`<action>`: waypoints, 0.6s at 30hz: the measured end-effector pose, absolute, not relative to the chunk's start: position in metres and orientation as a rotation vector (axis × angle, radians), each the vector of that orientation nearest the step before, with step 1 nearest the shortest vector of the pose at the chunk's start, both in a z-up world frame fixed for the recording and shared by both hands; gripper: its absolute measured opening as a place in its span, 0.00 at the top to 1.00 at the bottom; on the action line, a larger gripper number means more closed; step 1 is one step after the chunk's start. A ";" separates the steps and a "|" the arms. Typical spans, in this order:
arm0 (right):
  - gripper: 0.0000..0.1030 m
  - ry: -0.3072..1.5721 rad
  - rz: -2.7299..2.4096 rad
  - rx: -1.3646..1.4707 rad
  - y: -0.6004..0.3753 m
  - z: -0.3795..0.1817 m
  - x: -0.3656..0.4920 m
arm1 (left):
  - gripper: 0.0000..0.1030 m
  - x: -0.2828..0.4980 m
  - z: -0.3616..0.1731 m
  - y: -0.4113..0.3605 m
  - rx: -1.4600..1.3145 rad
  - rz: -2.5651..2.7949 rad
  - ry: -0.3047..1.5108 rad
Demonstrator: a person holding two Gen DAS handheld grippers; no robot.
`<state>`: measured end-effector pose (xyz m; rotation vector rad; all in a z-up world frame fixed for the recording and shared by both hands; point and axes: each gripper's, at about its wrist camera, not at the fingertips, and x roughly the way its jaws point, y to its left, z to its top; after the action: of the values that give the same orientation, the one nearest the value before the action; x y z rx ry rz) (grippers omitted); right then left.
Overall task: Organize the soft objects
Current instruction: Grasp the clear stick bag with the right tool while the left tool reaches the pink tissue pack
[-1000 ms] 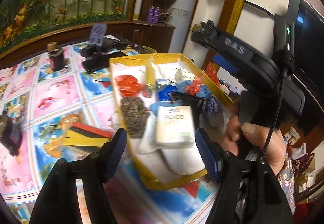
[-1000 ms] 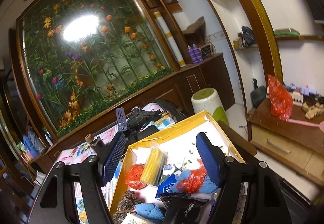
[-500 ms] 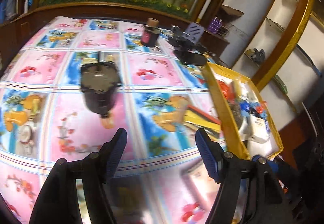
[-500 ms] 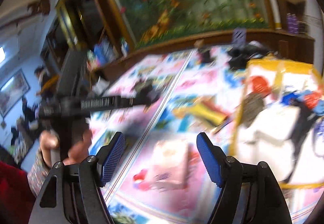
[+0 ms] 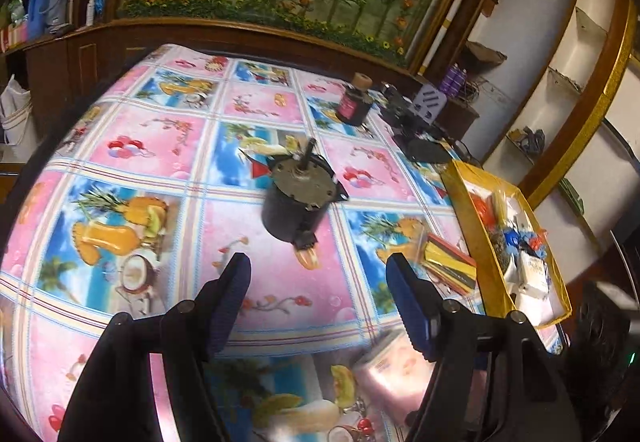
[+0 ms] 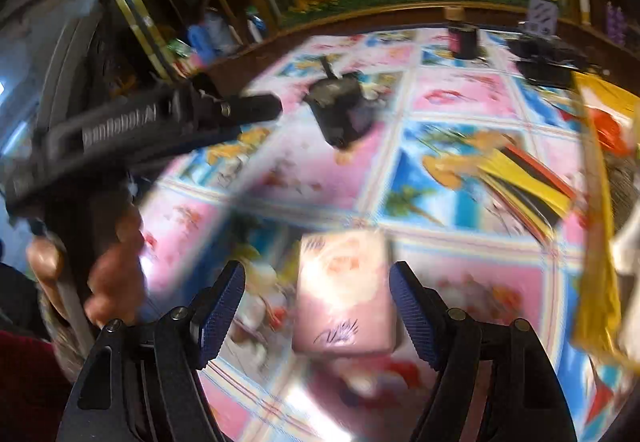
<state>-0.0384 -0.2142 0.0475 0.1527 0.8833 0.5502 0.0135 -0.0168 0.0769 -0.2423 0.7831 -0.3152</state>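
A pink tissue pack (image 6: 344,294) lies on the patterned tablecloth (image 6: 460,98), between the open jaws of my right gripper (image 6: 318,306); the view is blurred. The same pack shows low in the left wrist view (image 5: 394,374). My left gripper (image 5: 318,298) is open and empty above the cloth, short of a black motor (image 5: 298,198). A yellow box (image 5: 464,202) at the right holds several soft items, among them a white tissue pack (image 5: 534,274) and a red mesh (image 5: 482,204).
A stack of coloured foam sheets (image 5: 450,262) lies beside the box. A dark bottle (image 5: 354,104) and black gear (image 5: 420,122) stand at the far side. The left gripper's body and hand (image 6: 120,170) fill the left of the right wrist view.
Both grippers swung away from the yellow box toward the open tablecloth. The right gripper has come down around the pink tissue pack; the left now faces the black motor.
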 end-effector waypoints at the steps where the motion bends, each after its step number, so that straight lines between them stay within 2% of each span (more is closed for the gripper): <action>1: 0.23 0.877 0.521 0.149 -0.217 0.053 -0.029 | 0.33 0.014 0.078 -0.012 -0.244 -0.297 0.773; 4: 0.23 0.832 0.366 0.118 -0.243 0.071 0.011 | 0.33 0.017 0.075 0.001 -0.271 -0.285 0.790; 11: 0.23 0.987 0.162 0.143 -0.289 0.046 0.081 | 0.33 0.020 0.069 -0.004 -0.269 -0.325 0.830; 17: 0.22 1.072 0.253 0.194 -0.280 0.033 0.072 | 0.33 0.021 0.066 -0.005 -0.277 -0.328 0.841; 18: 0.19 1.077 0.271 0.197 -0.278 0.034 0.067 | 0.33 0.021 0.066 -0.005 -0.279 -0.330 0.842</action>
<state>0.0670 -0.2777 0.0340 0.1965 1.0774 0.2713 0.0210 -0.0050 0.0662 -0.2785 0.8422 -0.3297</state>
